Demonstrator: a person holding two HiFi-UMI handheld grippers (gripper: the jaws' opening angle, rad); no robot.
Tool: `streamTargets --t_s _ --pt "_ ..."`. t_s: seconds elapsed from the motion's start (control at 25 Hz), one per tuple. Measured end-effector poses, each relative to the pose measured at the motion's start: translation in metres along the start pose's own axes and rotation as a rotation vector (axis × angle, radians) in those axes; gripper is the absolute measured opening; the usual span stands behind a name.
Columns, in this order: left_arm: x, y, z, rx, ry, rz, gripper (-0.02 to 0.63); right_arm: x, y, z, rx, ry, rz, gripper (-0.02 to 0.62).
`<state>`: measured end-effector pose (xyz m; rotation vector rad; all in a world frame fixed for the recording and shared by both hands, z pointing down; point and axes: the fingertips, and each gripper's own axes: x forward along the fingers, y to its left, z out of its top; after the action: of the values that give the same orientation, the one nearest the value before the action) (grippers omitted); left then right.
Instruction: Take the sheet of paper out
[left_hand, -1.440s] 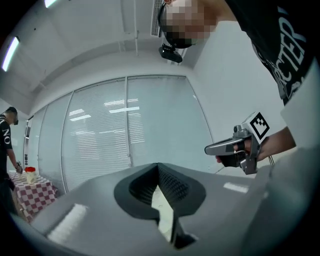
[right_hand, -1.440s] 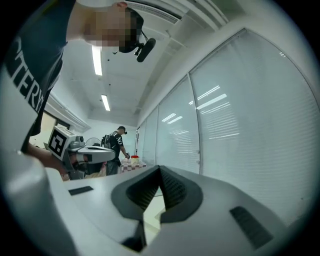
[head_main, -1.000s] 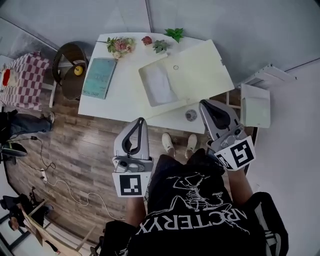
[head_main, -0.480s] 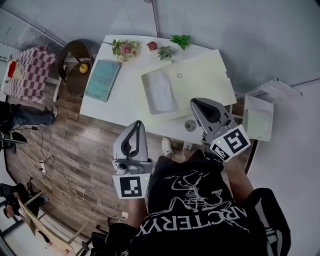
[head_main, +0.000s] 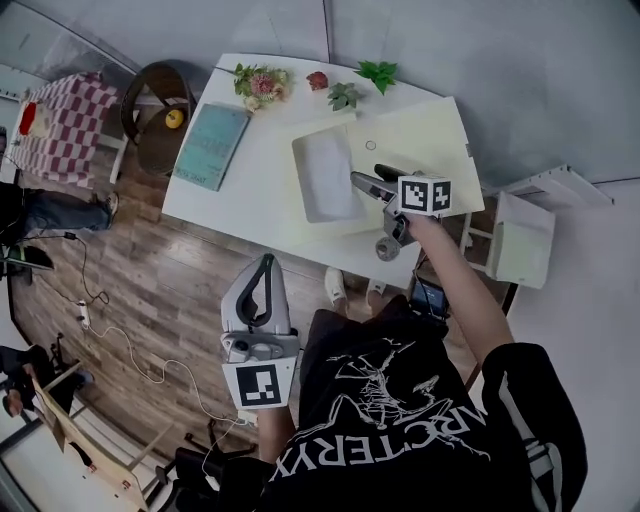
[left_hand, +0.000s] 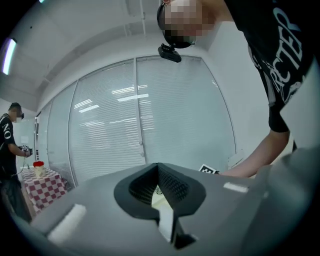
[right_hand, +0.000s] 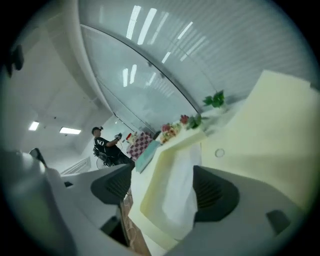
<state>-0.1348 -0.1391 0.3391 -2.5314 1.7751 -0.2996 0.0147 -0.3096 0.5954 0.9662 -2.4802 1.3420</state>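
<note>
Change noted: a second ago the right gripper (head_main: 364, 181) was held back at the person's chest. It has since swung down and out over the white table (head_main: 240, 205) and rolled onto its side, pointing at the open pale yellow folder (head_main: 425, 145). Its jaws were together then and are opening now. In the right gripper view the folder's near lip and the sheet of paper (head_main: 325, 172) show between the pads, but neither pad presses on anything.

The left gripper (head_main: 265, 262) has kept off the table's near edge, jaws together and empty.

Sheet location: it lies flat in the folder's left half, near the middle of the table. Judgement: this is the approach to the grasp, and the sheet is not yet taken.

Surroundings:
- teal book (head_main: 210, 147) by the table's left edge
- flowers (head_main: 262, 82) and a leaf sprig (head_main: 378, 72) along the far edge
- a small round object (head_main: 386, 247) at the near edge, just under the right wrist

Obstacles, as judged: the folder's raised lip sits beside the sheet, so the pads could catch both. The round object could be knocked on pulling back.
</note>
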Motion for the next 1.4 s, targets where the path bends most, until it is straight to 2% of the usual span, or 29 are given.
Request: streamTargets --t_s 0.12,0.24,0.32,0.48,0.64,0.76,0.88,1.12,1.2,1.24,1.28,1.32,1.36,1.4 --pt "-0.014 0.009 -0.009 -0.005 0.027 0.052 0.002 0.035 -0.036 -0.029 0.220 0.086 -0.002 0.415" --pt "-0.028 0.021 -0.014 -0.007 0.050 0.101 0.002 0.057 -0.048 -0.042 0.446 0.093 0.053 0.459" --pt "-0.036 0.027 -0.017 -0.010 0.062 0.131 0.002 0.068 -0.053 -0.046 0.522 0.097 0.067 0.512" --pt "-0.050 0.031 -0.023 -0.011 0.086 0.168 0.002 0.079 -0.044 -0.043 0.625 0.167 0.170 0.535" --pt "-0.051 0.030 -0.018 -0.004 0.049 0.168 0.002 0.084 -0.040 -0.047 0.638 0.240 0.214 0.534" --pt "-0.052 0.029 -0.022 -0.009 0.068 0.173 0.002 0.089 -0.033 -0.051 0.604 0.293 0.245 0.532" --pt "-0.054 0.027 -0.028 -0.009 0.086 0.178 0.002 0.098 -0.031 -0.057 0.578 0.341 0.233 0.532" --pt "-0.056 0.027 -0.029 -0.022 0.108 0.179 0.002 0.110 -0.028 -0.056 0.606 0.371 0.230 0.526" --pt "-0.052 0.029 -0.024 -0.009 0.090 0.179 0.002 0.113 -0.027 -0.059 0.595 0.387 0.229 0.507" --pt "-0.051 0.029 -0.023 -0.006 0.085 0.178 0.002 0.115 -0.029 -0.061 0.584 0.399 0.219 0.477" --pt "-0.050 0.028 -0.022 -0.004 0.080 0.176 0.002 0.115 -0.032 -0.065 0.569 0.411 0.201 0.413" --pt "-0.050 0.027 -0.022 -0.002 0.074 0.174 0.002 0.115 -0.037 -0.068 0.554 0.422 0.179 0.288" --pt "-0.050 0.027 -0.022 -0.002 0.070 0.173 0.002 0.115 -0.042 -0.071 0.543 0.427 0.158 0.229" --pt "-0.050 0.027 -0.024 -0.005 0.073 0.174 0.002 0.115 -0.046 -0.074 0.539 0.431 0.144 0.229"
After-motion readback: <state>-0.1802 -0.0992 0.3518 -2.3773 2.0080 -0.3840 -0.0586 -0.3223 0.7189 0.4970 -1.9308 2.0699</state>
